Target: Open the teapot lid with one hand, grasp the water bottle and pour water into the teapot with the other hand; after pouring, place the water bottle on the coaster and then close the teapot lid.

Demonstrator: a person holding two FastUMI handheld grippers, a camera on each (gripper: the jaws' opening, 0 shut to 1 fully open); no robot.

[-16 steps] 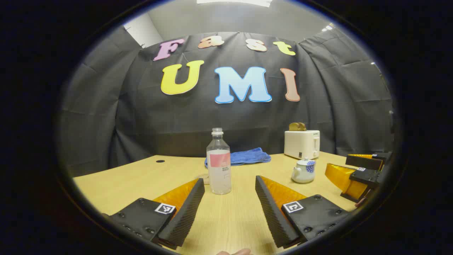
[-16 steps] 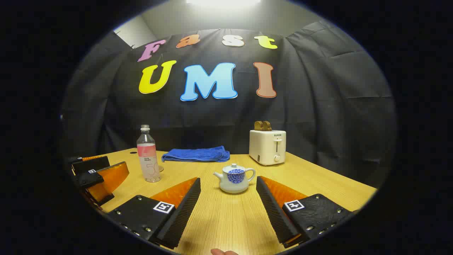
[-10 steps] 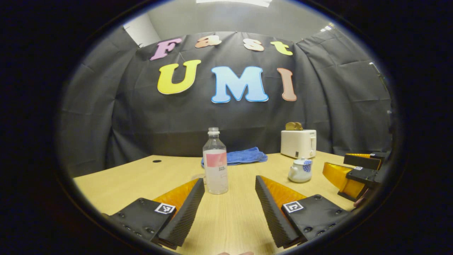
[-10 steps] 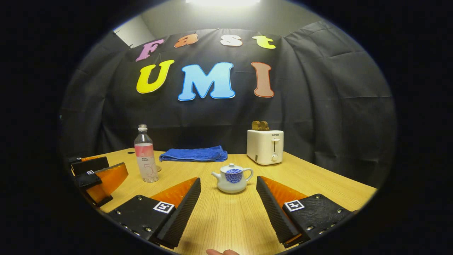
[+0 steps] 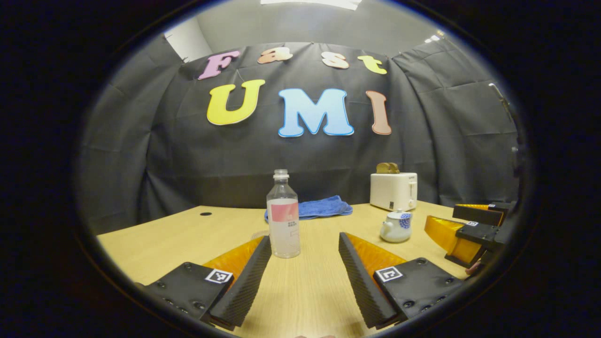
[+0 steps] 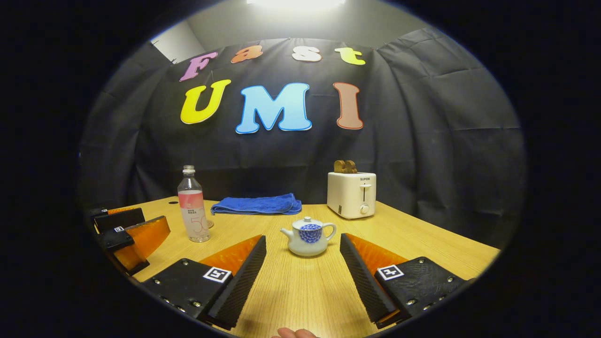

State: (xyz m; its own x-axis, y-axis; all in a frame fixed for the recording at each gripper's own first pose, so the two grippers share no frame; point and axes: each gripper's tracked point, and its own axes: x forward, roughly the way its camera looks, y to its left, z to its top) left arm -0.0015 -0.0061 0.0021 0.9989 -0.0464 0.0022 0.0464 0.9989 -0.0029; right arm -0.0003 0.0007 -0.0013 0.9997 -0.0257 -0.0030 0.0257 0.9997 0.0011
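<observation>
A ceiling light (image 6: 296, 3) is glaring white at the top of the right gripper view, blowing out there. The table (image 6: 300, 291) is catching even, soft light, with faint shadows lying under the objects. Fisheye distortion is bending the edges, while focus is staying sharp throughout.

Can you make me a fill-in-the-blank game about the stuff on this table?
1. The teapot still has its ____ on.
2. The folded towel at the back of the table is ____ in colour.
3. Bread sticks out of the top of the white ____.
4. The water bottle stands ____ on the table, ahead of the left gripper, whose jaws are open.

Missing words: lid; blue; toaster; upright
</observation>
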